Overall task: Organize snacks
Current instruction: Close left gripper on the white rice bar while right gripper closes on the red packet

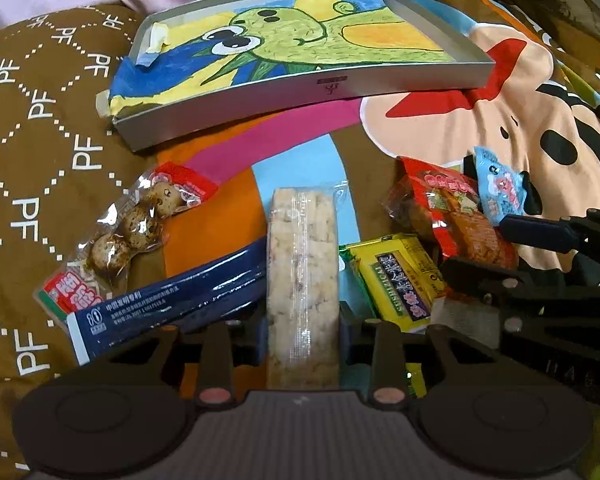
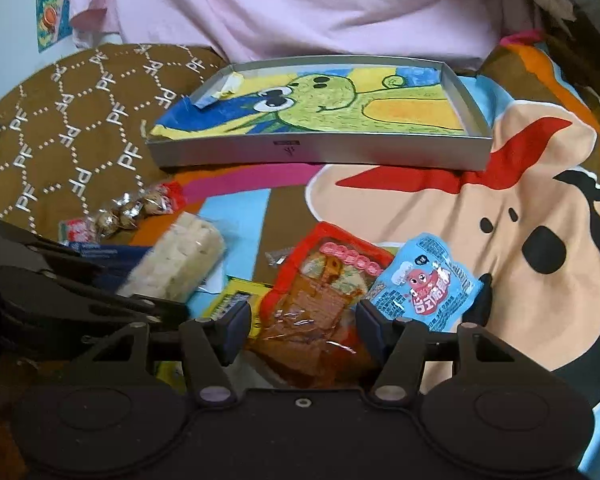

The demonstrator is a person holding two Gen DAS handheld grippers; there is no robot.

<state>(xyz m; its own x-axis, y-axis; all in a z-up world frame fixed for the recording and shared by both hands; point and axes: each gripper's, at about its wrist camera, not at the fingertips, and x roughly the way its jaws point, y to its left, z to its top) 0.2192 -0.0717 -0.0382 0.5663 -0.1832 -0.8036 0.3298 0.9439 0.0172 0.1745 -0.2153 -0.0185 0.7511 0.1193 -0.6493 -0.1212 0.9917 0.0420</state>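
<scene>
My left gripper is shut on a pale rice-crisp bar in clear wrap, which points forward between the fingers; the bar also shows in the right wrist view. My right gripper is open, its fingers on either side of a red tofu snack pack. That pack shows in the left wrist view. A light blue octopus packet lies just right of it. A yellow packet, a dark blue stick pack and a quail-egg pack lie around them.
A shallow silver box lined with a green cartoon drawing sits behind the snacks; it also shows in the right wrist view. Everything lies on a colourful cartoon blanket. A brown patterned cushion is at the left, pink fabric behind.
</scene>
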